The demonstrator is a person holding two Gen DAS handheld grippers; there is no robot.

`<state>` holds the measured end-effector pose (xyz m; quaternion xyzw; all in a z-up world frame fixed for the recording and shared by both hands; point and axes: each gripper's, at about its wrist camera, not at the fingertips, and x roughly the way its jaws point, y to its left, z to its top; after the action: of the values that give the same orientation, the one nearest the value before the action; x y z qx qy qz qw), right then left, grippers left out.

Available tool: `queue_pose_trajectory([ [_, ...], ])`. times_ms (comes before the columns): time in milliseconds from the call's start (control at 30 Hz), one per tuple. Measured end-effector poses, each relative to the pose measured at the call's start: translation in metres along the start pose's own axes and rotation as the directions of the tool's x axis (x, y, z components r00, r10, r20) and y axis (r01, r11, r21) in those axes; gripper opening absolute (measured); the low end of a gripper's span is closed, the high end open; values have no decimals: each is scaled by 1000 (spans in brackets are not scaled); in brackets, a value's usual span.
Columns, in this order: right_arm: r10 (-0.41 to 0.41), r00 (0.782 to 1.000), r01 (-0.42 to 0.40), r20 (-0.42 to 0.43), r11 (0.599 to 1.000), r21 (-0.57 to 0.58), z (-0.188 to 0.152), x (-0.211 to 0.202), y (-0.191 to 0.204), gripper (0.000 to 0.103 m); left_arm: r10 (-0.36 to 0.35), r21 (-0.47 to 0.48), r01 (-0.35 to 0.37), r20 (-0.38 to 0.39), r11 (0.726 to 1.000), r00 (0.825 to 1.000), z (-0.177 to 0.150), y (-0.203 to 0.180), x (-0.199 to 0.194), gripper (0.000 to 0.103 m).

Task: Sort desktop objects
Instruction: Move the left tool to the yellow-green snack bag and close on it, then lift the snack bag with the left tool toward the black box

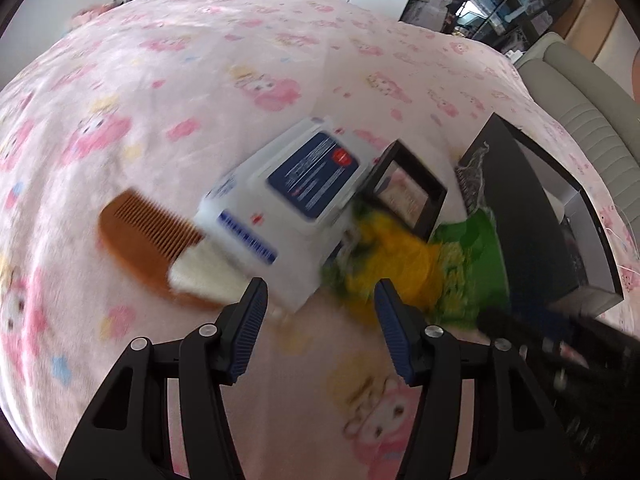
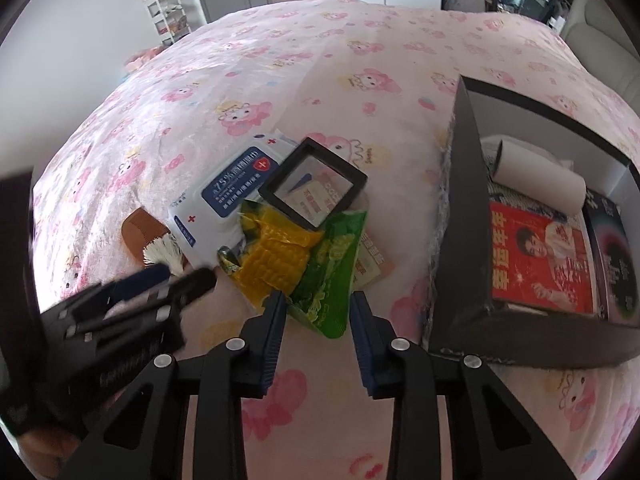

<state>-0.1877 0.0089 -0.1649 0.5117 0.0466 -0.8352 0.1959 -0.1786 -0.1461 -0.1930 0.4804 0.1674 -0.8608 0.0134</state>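
Hovering over the pink cartoon-print cloth (image 2: 320, 60), I am holding both grippers spread and empty above a pile of loose items. My right gripper (image 2: 318, 312) is standing with its blue-padded fingers parted on either side of the near tip of the green printed snack packet (image 2: 332, 276), and I cannot tell whether either pad is touching it. That packet is lying with its long axis running away from my fingers toward the black square frame (image 2: 312, 186), so the fingers are straddling its narrow end rather than its broad face. A yellow crinkled packet (image 2: 276, 258) is overlapping it on its left, and the white wet-wipe pack with a blue label (image 2: 228, 200) is lying beyond that, with the brown plastic comb (image 2: 138, 232) and a white bristle brush head (image 2: 164, 254) at the far left of the pile. My left gripper (image 1: 320, 300) is likewise open, pointing at the near corner of the wipe pack; its view is blurred by motion. The black open storage box (image 2: 464, 200), already holding a red printed booklet (image 2: 540, 256) and a white cylinder (image 2: 536, 176), is sitting to the right, close beside the pile. I am judging the right gripper the nearer to both the green packet and the box, so the coming pick falls to it.
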Motion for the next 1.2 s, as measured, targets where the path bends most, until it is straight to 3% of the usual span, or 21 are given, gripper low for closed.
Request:
queue_pose_trajectory([
  [67,-2,1000,3,-10,1000,19,-2,2,-3,30,-17,-1,17,-10,1000,1000,6,-3,8,66],
  [167,-15,1000,15,-23,1000,23,-2,8,-5,33,-29,-13,29,-28,999,999,6,-3,18,67],
  [200,-21,999,22,-28,1000,20,-2,10,-5,40,-29,-14,28,-28,999,999,6,-2,20,67],
  [333,-28,998,30,-52,999,25,-4,21,-8,43,-48,4,48,-17,999,999,0,-4,20,60],
  [500,-17,998,19,-55,999,31,-8,24,-13,40,-102,21,103,-21,994,995,-6,-11,15,37],
  [600,-20,998,21,-53,999,29,-11,20,-13,29,-111,45,112,-27,993,993,-11,-19,10,37],
  [900,-31,999,33,-28,996,83,-11,6,-27,29,-128,-22,128,-22,992,992,-12,-1,15,40],
  [1067,-26,996,34,-80,995,96,-8,26,-32,31,-152,-7,152,-41,988,987,-17,-3,20,45],
  [1133,-20,994,31,-108,995,99,-9,37,-33,30,-162,0,162,-49,987,986,-19,-4,22,43],
  [1200,-19,994,30,-110,995,96,-10,43,-34,30,-172,6,172,-57,985,984,-22,-5,24,29],
])
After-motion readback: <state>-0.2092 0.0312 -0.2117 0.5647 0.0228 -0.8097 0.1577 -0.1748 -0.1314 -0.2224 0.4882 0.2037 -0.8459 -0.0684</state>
